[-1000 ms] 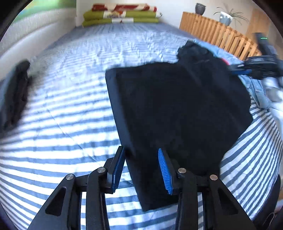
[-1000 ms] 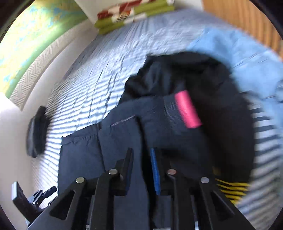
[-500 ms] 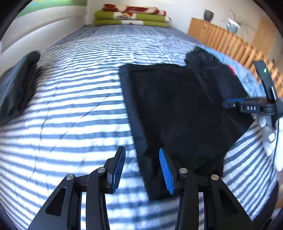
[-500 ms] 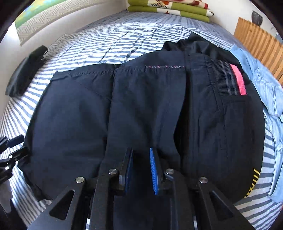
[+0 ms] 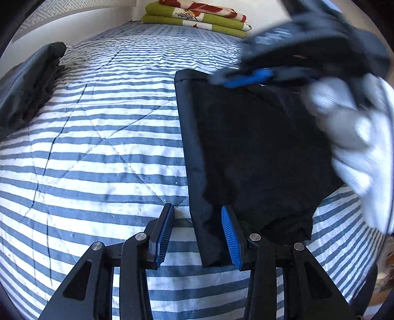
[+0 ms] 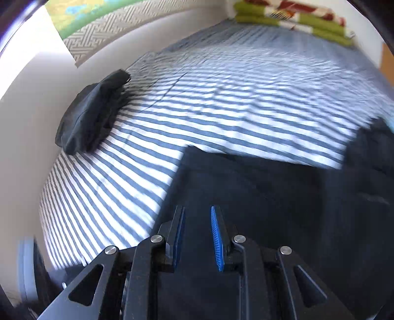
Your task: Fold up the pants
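Observation:
The black pants (image 5: 258,152) lie folded flat on the striped bed cover (image 5: 103,147). My left gripper (image 5: 197,233) is open at their near left corner, and the hem strip runs between its blue pads without being pinched. My right gripper (image 5: 248,78), blurred and held by a white-gloved hand (image 5: 344,123), hovers over the far edge of the pants. In the right wrist view, the right gripper (image 6: 197,236) is open above the dark cloth (image 6: 270,209), close to its left edge, with nothing gripped.
A dark folded garment (image 5: 27,88) lies at the bed's left side by the wall (image 6: 93,115). Green and red folded blankets (image 5: 197,17) are stacked at the head of the bed. Bare striped cover spreads left of the pants.
The right gripper has swung left across the pants to their far-left part. The left gripper has come closer to the near left corner. Both stay open.

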The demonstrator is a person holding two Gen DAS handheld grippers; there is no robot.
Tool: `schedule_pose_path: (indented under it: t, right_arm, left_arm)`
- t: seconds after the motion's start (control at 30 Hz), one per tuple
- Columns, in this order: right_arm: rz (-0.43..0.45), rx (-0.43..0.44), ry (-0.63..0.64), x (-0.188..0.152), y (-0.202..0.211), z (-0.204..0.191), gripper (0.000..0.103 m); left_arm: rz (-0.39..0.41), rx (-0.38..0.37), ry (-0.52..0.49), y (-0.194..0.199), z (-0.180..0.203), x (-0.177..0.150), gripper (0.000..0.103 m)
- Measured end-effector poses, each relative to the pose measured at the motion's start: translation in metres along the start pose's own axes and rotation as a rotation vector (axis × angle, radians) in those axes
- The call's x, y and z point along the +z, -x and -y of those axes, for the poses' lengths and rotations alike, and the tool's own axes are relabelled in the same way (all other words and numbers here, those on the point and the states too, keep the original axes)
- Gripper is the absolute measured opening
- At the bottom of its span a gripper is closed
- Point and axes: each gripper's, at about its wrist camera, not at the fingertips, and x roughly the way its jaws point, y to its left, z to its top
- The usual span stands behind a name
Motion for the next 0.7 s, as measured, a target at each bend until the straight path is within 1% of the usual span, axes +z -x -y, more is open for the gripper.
schedule_pose_path:
  t: [0.03,0.1,0.17,0.2,0.27,0.3,0.33,0.4,0.43,0.5,0.53,0.57,0.63,0.67,0.7]
  right_arm:
    - [0.002,-0.013,-0.008,0.005,-0.010,-0.002,0.019]
    - [-0.025,-0.061,-0.013,0.015,-0.035,-0.002,0.019]
    - [-0.045,-0.094,-0.011,0.016,-0.052,-0.002,0.019]
    - [-0.032,-0.099,-0.002,0.016,-0.053,-0.003,0.019]
    - [-0.026,-0.095,0.007,0.014,-0.049,-0.005,0.019]
    - [-0.015,-0.078,-0.007,0.011,-0.041,-0.003,0.019]
    - [-0.002,-0.058,-0.035,0.008,-0.031,0.000,0.019]
    - [0.035,-0.019,-0.083,-0.008,-0.001,0.007,0.019]
    - [0.056,-0.020,-0.087,-0.018,0.015,0.009,0.020]
    - [0.101,-0.076,-0.085,-0.049,0.047,0.014,0.020]
    - [0.118,-0.100,-0.091,-0.065,0.059,0.019,0.020]
    - [0.129,-0.135,-0.105,-0.083,0.074,0.027,0.020]
    - [0.142,-0.176,-0.134,-0.109,0.090,0.040,0.020]
    - [0.151,-0.192,-0.158,-0.125,0.099,0.050,0.020]
    - [0.157,-0.200,-0.174,-0.134,0.103,0.058,0.020]
  left_arm:
    - [0.001,-0.011,0.003,0.000,-0.001,-0.002,0.041]
    - [0.009,-0.025,-0.002,0.002,-0.002,-0.008,0.041]
    - [0.005,-0.033,-0.027,0.005,0.001,-0.014,0.041]
    - [-0.001,-0.046,-0.035,0.008,0.001,-0.016,0.041]
    - [-0.017,-0.097,-0.001,0.015,-0.006,-0.019,0.041]
    - [-0.024,-0.125,0.039,0.017,-0.012,-0.018,0.041]
    - [-0.023,-0.138,0.063,0.019,-0.017,-0.016,0.041]
    - [-0.005,-0.137,0.102,0.022,-0.025,-0.007,0.043]
    - [0.001,-0.127,0.115,0.022,-0.028,-0.003,0.044]
    - [-0.001,-0.154,0.139,0.018,-0.031,0.009,0.048]
    - [-0.008,-0.160,0.143,0.015,-0.031,0.013,0.048]
    - [-0.014,-0.153,0.141,0.009,-0.030,0.020,0.048]
    - [-0.042,-0.130,0.125,-0.006,-0.027,0.024,0.048]
    - [-0.057,-0.136,0.127,-0.014,-0.026,0.026,0.048]
    - [-0.034,-0.140,0.126,-0.016,-0.023,0.026,0.054]
